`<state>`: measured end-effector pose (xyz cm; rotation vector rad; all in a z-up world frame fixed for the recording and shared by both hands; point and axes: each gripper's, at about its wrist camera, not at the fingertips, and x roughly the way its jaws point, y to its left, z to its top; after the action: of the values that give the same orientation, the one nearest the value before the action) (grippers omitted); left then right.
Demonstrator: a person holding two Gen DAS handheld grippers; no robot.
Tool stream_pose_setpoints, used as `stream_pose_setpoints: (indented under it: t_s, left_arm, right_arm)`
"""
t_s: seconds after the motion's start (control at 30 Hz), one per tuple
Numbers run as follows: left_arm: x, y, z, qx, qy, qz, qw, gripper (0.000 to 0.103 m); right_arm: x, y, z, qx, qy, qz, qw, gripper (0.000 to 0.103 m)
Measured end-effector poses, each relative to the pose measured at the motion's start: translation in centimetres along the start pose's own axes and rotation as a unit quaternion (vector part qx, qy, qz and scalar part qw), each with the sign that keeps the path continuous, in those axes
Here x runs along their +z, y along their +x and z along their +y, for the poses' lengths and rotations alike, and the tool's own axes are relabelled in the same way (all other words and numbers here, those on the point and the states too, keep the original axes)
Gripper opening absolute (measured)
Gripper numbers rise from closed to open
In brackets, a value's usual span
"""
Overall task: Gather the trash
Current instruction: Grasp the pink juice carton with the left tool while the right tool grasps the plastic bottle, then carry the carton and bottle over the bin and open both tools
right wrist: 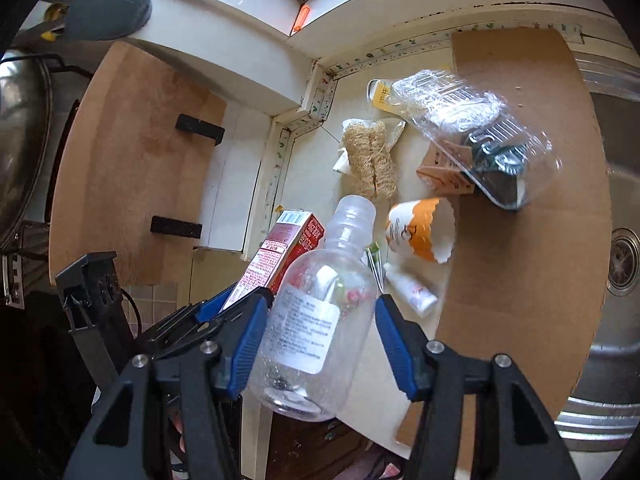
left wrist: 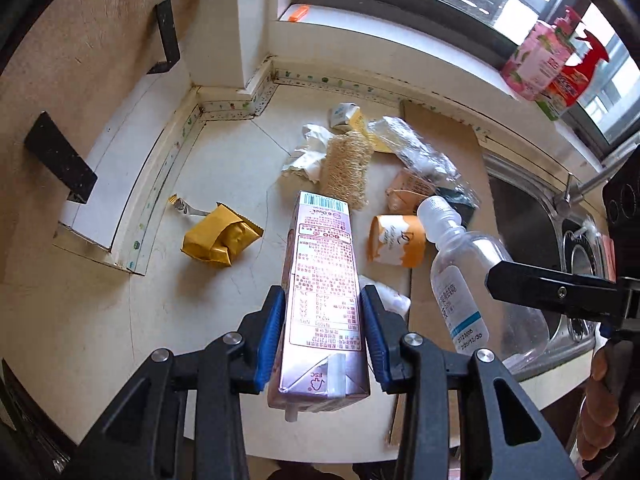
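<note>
My left gripper (left wrist: 322, 312) is shut on a pink drink carton (left wrist: 320, 288) and holds it above the counter; the carton also shows in the right wrist view (right wrist: 276, 258). My right gripper (right wrist: 320, 328) is shut on a clear plastic bottle (right wrist: 316, 320), also seen in the left wrist view (left wrist: 472, 276). On the counter lie an orange-and-white paper cup (left wrist: 396, 246) (right wrist: 424, 230), a yellow wrapper (left wrist: 218, 236), a loofah (left wrist: 346, 168) (right wrist: 370, 158), white tissue (left wrist: 308, 154), a clear plastic container (right wrist: 472, 120) (left wrist: 416, 148), small cartons and a small white tube (right wrist: 412, 290).
A steel sink (right wrist: 616, 208) (left wrist: 560, 240) lies to the right, with brown cardboard (right wrist: 528, 240) beside it. Soap bottles (left wrist: 536, 60) stand on the window sill. Black brackets (left wrist: 60, 160) stick out of the left wall. A steel pot (right wrist: 20, 140) sits far left.
</note>
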<state>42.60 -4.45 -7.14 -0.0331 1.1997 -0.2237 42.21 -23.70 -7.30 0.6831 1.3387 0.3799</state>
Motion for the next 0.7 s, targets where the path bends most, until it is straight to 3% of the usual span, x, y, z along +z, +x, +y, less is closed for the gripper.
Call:
stream_pose_setpoints:
  t_s: [0.23, 0.4, 0.7]
  left_arm:
    - [-6.1, -6.4, -1.5, -0.022, 0.067, -0.018, 0.9973, 0.037]
    - [-11.7, -9.9, -1.8, -0.029, 0.116, -0.024, 0.9925, 0.037]
    - [-23.7, -12.2, -1.0, -0.057, 0.163, 0.016, 0.9848, 0.037]
  right_arm:
    - [-8.9, -3.9, 1.0, 0.024, 0.007, -0.042, 0.999, 0.056]
    - [-15.7, -4.5, 1.5, 0.023, 0.018, -0.053, 0.998, 0.056]
    - [-28.2, -3.8, 0.9, 0.022, 0.060, -0.062, 0.996, 0.056]
